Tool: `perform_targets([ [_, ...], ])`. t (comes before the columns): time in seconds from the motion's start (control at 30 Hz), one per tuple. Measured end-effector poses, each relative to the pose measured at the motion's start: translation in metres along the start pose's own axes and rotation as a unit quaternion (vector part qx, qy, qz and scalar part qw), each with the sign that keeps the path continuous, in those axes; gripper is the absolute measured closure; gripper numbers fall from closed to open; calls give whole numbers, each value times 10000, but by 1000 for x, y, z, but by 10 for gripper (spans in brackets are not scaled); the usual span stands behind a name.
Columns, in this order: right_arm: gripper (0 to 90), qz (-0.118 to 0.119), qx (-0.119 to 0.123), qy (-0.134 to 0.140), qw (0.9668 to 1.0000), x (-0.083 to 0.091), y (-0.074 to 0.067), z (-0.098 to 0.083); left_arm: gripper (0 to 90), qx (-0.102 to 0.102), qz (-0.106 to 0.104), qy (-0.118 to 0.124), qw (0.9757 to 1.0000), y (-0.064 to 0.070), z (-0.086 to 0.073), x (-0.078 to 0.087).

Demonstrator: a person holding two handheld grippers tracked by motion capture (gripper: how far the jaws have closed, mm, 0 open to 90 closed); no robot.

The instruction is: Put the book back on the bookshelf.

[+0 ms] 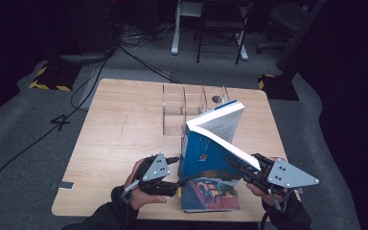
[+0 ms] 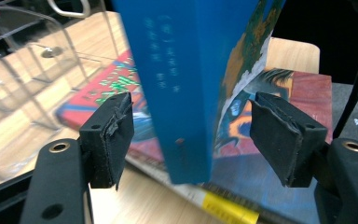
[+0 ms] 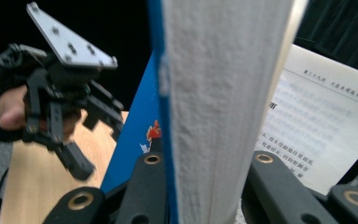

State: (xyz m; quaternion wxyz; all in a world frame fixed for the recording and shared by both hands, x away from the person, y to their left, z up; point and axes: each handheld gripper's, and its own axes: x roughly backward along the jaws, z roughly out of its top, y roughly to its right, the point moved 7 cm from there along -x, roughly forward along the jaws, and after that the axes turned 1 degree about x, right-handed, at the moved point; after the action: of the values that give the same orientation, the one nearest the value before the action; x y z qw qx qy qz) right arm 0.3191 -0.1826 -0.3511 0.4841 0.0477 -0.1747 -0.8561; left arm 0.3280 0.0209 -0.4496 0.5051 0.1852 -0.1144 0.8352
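A blue book [image 1: 206, 148] stands tilted on its lower edge, resting on a flat book with a red and blue cover [image 1: 211, 194] near the table's front edge. My right gripper [image 1: 237, 168] is shut on the blue book's white page block [image 3: 214, 93], one jaw on each side; a printed page [image 3: 317, 126] hangs open to the right. My left gripper [image 1: 182, 169] sits at the book's spine. In the left gripper view the blue spine [image 2: 186, 70] stands between the pads [image 2: 114, 135] with a gap on both sides, so that gripper [image 2: 196, 135] is open.
A clear acrylic divider rack [image 1: 182, 108] stands behind the books at the middle back of the wooden table [image 1: 120, 129]. Cables, chair legs and dark stands are on the grey floor beyond the table.
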Motion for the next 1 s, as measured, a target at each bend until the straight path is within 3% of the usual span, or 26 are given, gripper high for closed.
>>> perform_targets([
  [0.23,761,185,-299,116,9993,7,-4,-2,371,144,-65,327,9993,-4,5,-21],
  [0.27,756,205,-322,132,9992,9,-5,-3,371,159,-166,361,9991,-3,7,-22],
  [0.4,712,161,-389,111,9991,15,-6,-7,434,-73,-322,470,9984,2,12,-24],
  [0.5,635,-55,-391,56,9992,24,-1,-11,488,-153,-334,502,9981,5,15,-26],
  [0.6,623,-114,-420,62,9990,27,3,-14,536,-161,-416,539,9975,5,16,-25],
  [0.67,576,-400,-708,54,9967,39,18,-26,548,-301,-381,501,9976,5,16,-24],
  [0.73,518,-571,-920,-31,9941,43,26,-37,565,-278,-407,479,9976,6,17,-24],
  [0.9,429,-648,-1088,-422,9911,32,34,-56,595,-303,-443,390,9978,5,17,-23],
  [1.0,374,-377,-1261,-655,9891,14,30,-72,607,-268,-441,336,9981,5,15,-21],
])
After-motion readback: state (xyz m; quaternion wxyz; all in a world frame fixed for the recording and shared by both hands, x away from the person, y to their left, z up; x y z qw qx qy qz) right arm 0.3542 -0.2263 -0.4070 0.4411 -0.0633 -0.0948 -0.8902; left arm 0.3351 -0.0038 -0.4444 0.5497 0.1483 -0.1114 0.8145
